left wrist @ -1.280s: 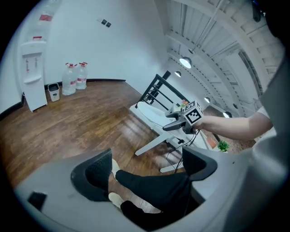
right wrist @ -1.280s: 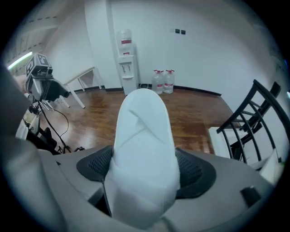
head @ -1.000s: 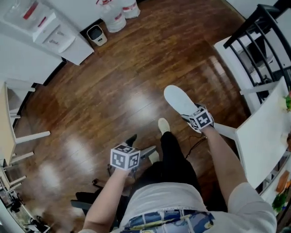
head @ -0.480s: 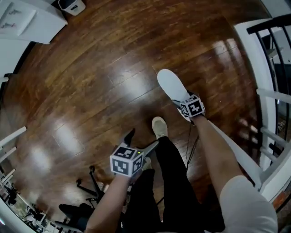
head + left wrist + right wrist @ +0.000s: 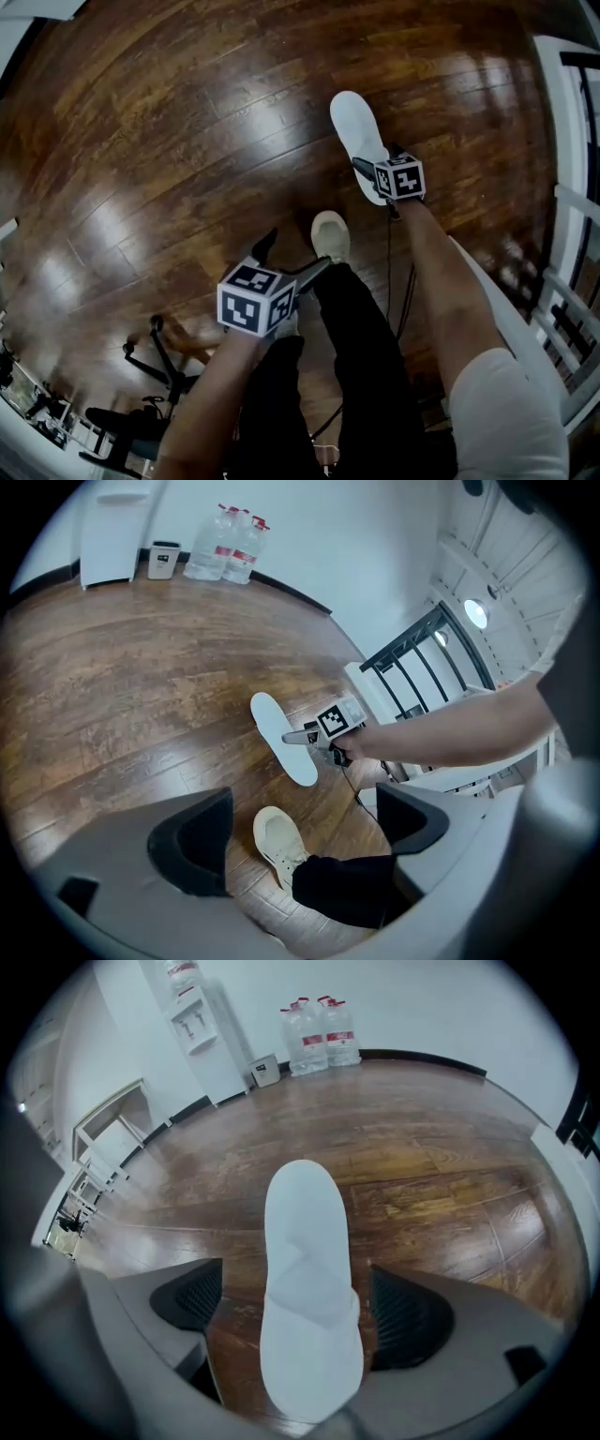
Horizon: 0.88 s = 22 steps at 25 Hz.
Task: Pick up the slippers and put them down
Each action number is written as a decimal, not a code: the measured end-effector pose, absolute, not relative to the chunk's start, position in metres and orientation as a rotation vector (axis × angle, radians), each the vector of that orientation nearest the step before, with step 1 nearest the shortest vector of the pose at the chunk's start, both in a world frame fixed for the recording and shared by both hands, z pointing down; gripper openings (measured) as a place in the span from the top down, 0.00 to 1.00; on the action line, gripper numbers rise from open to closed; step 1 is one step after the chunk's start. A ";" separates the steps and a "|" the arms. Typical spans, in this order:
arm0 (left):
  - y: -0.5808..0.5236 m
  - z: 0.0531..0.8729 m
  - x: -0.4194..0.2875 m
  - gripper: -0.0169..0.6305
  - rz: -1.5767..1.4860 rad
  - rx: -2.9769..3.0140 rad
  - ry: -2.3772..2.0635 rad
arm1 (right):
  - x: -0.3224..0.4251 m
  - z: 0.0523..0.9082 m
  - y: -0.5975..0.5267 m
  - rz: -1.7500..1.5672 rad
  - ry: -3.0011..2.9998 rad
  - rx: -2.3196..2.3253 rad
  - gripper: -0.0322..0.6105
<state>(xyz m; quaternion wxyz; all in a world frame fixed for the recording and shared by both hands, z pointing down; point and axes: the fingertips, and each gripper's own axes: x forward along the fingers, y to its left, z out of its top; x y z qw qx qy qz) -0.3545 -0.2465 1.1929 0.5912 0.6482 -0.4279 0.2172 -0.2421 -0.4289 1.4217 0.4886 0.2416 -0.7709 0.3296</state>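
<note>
A white slipper (image 5: 358, 131) lies toe-forward on the brown wood floor (image 5: 169, 141). My right gripper (image 5: 373, 161) is at its heel end. In the right gripper view the slipper (image 5: 305, 1269) sits between the wide-apart jaws of that gripper (image 5: 295, 1312), with floor showing in the gap on its left side. The left gripper view shows the same slipper (image 5: 281, 738) with the right gripper (image 5: 298, 738) at it. My left gripper (image 5: 292, 255) is open and holds nothing; it hangs over the person's white shoe (image 5: 330, 234). I see no second slipper.
White and black railings (image 5: 572, 225) stand along the right. A black chair base (image 5: 141, 356) is at the lower left. Water bottles (image 5: 319, 1030) and a white dispenser (image 5: 202, 1026) stand by the far wall. The person's dark trouser leg (image 5: 361, 356) fills the lower middle.
The head view has tipped further down, so the far wall and bin have left the frame. The right gripper stays at the slipper's heel. The left gripper has barely moved.
</note>
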 end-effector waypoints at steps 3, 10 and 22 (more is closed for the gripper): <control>-0.247 1.173 -0.359 0.23 0.501 1.505 -1.014 | -0.241 1.390 -0.416 0.795 -1.863 0.552 0.15; -0.262 1.019 -0.366 0.23 0.519 1.591 -0.997 | -0.238 1.200 -0.388 0.763 -1.894 0.559 0.15; -0.144 0.690 -0.380 0.23 0.663 1.840 -0.986 | -0.202 0.753 -0.226 0.734 -2.034 0.736 0.16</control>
